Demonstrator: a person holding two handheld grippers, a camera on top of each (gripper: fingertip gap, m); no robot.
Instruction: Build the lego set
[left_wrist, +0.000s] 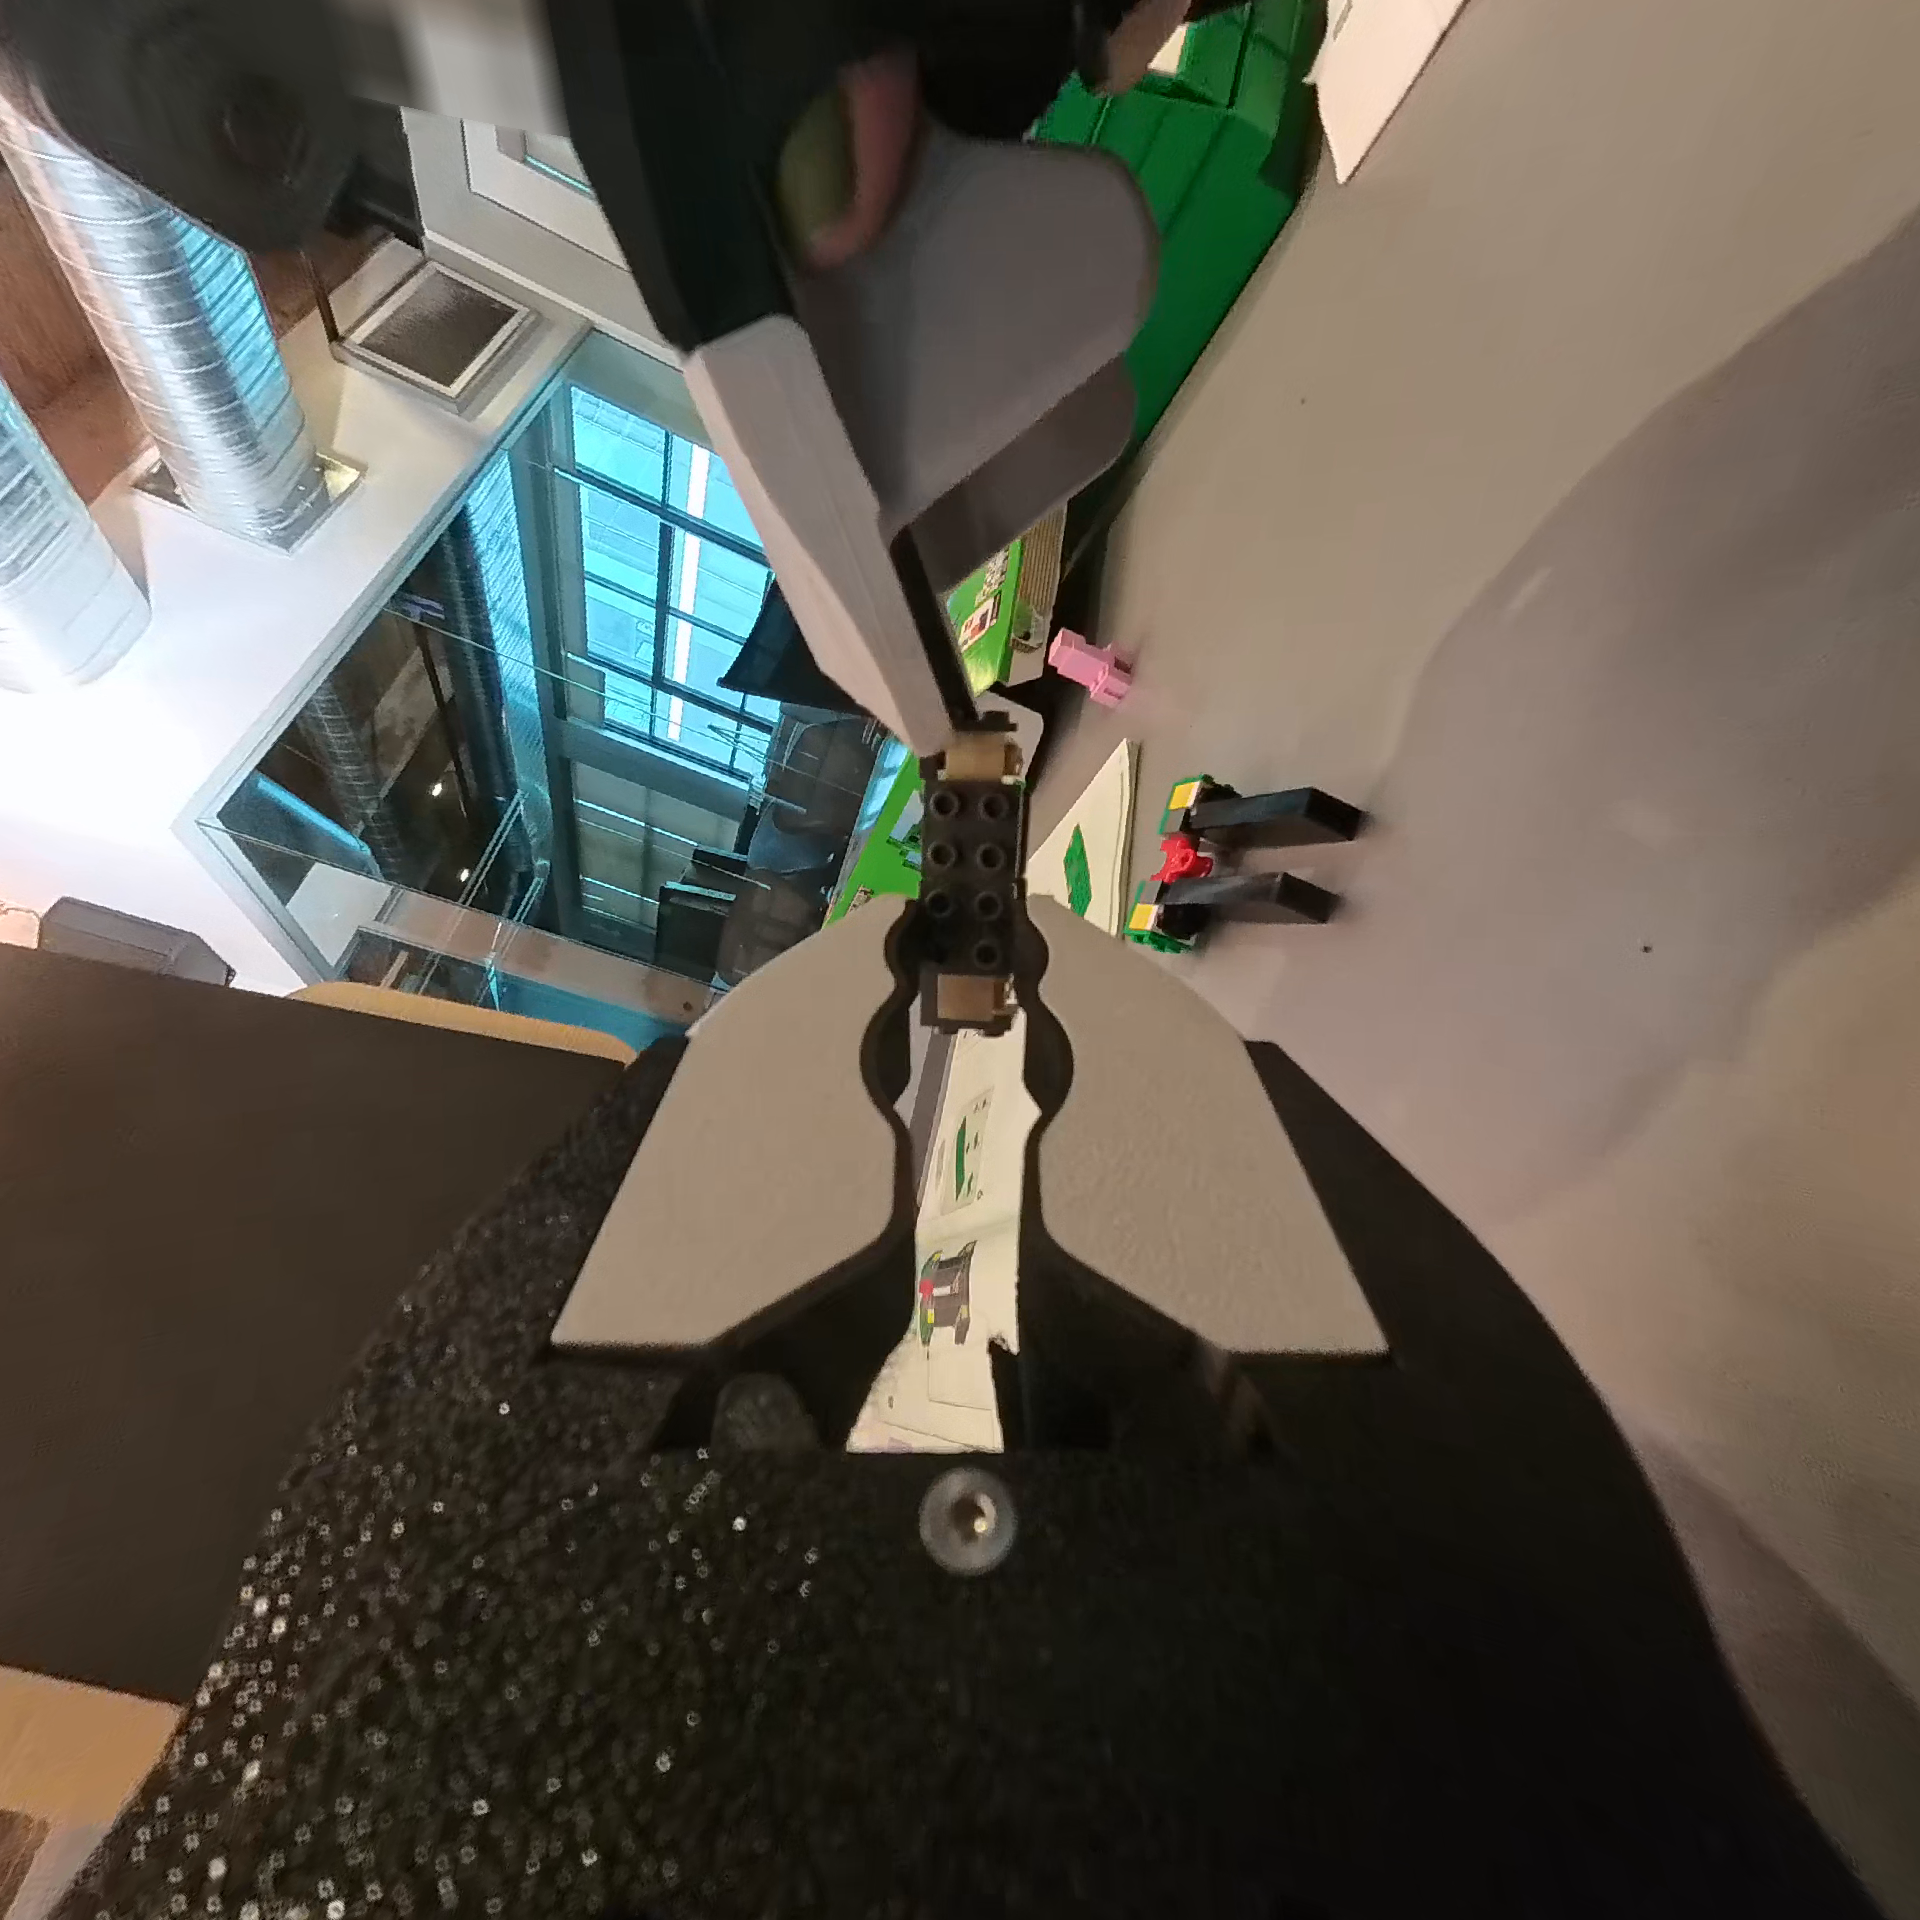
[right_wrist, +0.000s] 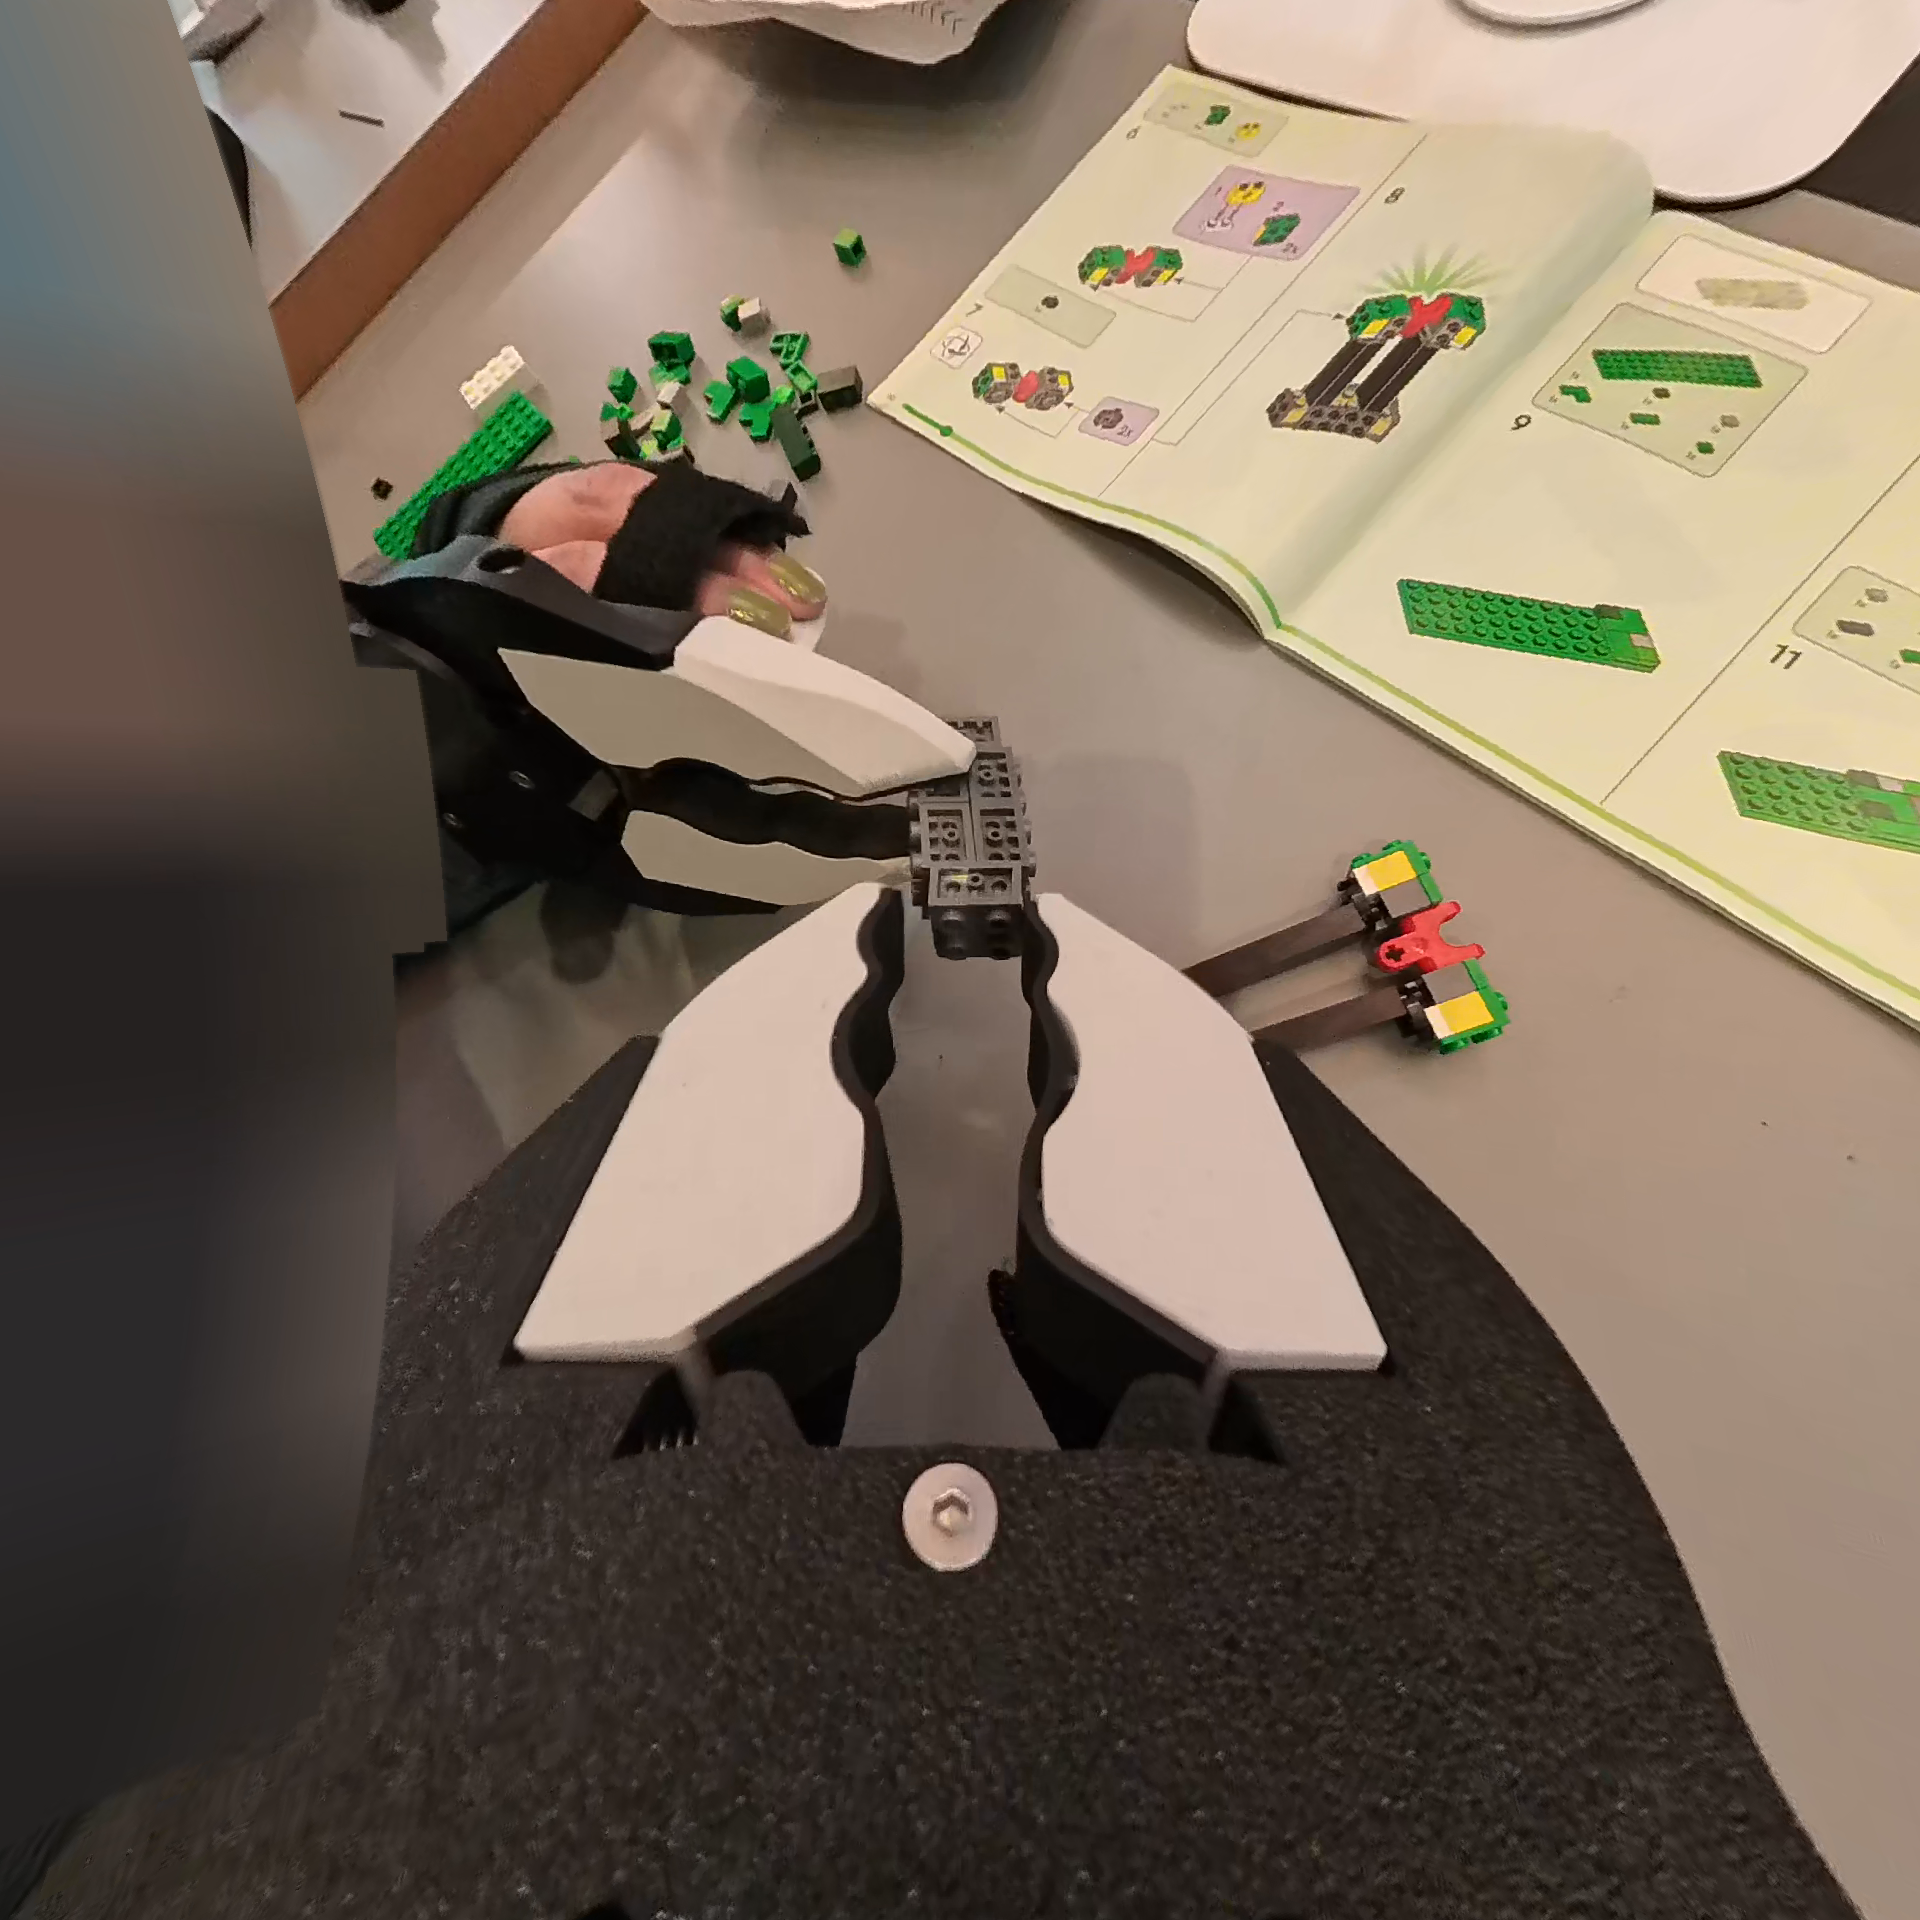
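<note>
Grey surface (right_wrist: 1299, 831) carries everything. Largest item on it — an open instruction booklet (right_wrist: 1455, 436), pale green pages, lying at the far right in the right wrist view; the left wrist view catches only a sliver of its pages through and beside the gripper.

Two grippers, both meeting on one dark grey brick block (right_wrist: 971, 831), held up off the surface between them. Left gripper (left_wrist: 968, 935): jaws nearly closed, clamped on the sides of the block, whose studded face — eight studs, in two rows — points at its camera. Right gripper (right_wrist: 966, 914): jaws slightly parted, pinching the block's near end. A tan piece shows at each end of the block in the left view only.

One sub-assembly (right_wrist: 1392, 956) lies on the surface just right of the right gripper: two long black beams side by side, two green-and-yellow ends, one red piece between them. Both views show it.

Right view only: a long green plate (right_wrist: 468, 468) at far left, one white brick (right_wrist: 494, 374) beside it, and a scatter of small green pieces (right_wrist: 727, 395) — too many and too small to count.

Left view only — one pink piece (left_wrist: 1091, 670) on the surface, a green box (left_wrist: 1174, 187) beyond it, windows and ducting.
</note>
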